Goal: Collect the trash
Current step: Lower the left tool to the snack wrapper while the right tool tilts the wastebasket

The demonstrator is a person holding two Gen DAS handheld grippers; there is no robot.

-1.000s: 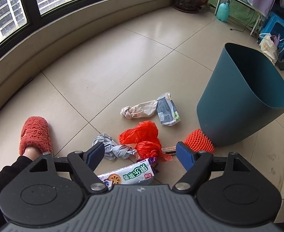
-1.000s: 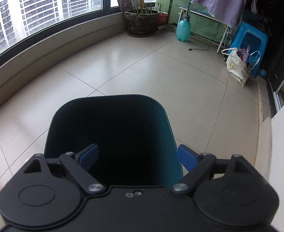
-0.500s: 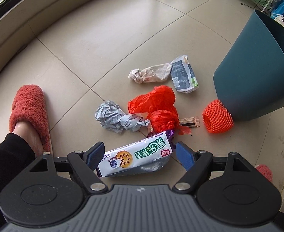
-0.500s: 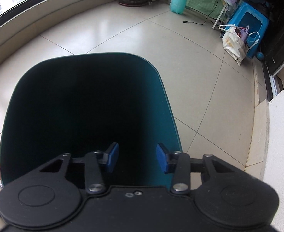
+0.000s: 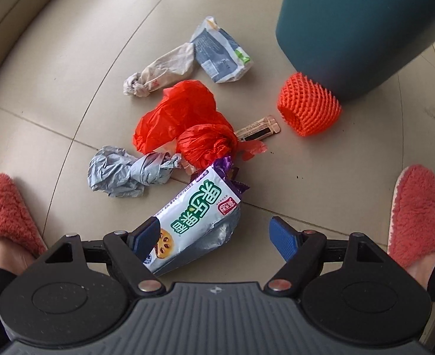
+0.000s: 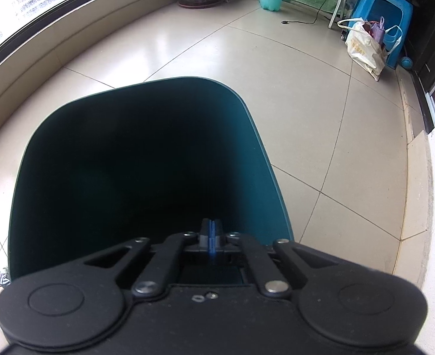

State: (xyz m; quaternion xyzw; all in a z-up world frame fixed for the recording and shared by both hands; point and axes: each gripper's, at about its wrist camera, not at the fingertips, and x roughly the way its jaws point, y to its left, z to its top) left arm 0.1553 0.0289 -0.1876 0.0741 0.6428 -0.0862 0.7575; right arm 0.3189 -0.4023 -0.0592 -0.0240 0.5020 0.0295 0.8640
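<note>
Directly beneath the left gripper (image 5: 214, 236), a green-and-white snack wrapper (image 5: 198, 213) is being straddled on the tiled floor (image 5: 69, 68). The jaws are being held wide apart, nothing pressed between them. One blue pad (image 5: 146, 235) is overlapping the wrapper's near end, though contact cannot be confirmed; the other pad is standing well clear over bare tile. The wrapper's long axis is running diagonally, from that near pad up and away toward the purple crimped end, so it is lying skewed across the gap rather than square to it. A closing move is judged to depend on the wrapper being centred or the wrist being turned.

The right gripper (image 6: 210, 238) is being kept fully closed at the near rim of the teal bin (image 6: 247, 153); the pads have just been closing, and the rim appears to be pinched between them, although the wall itself is hidden behind the pads. The left hand is therefore judged the nearer one to the litter.

Seven pieces are being counted on the floor: one snack wrapper, one grey crumpled bag (image 5: 125, 171), one red plastic bag (image 5: 184, 121), one beige twisted wrapper (image 5: 161, 71), one grey-blue pouch (image 5: 221, 56), one small flat sachet (image 5: 260, 128), and one orange foam net (image 5: 309, 105) just beside the bin's base. Two red slippers (image 5: 5, 210) are being seen, one at each side.
</note>
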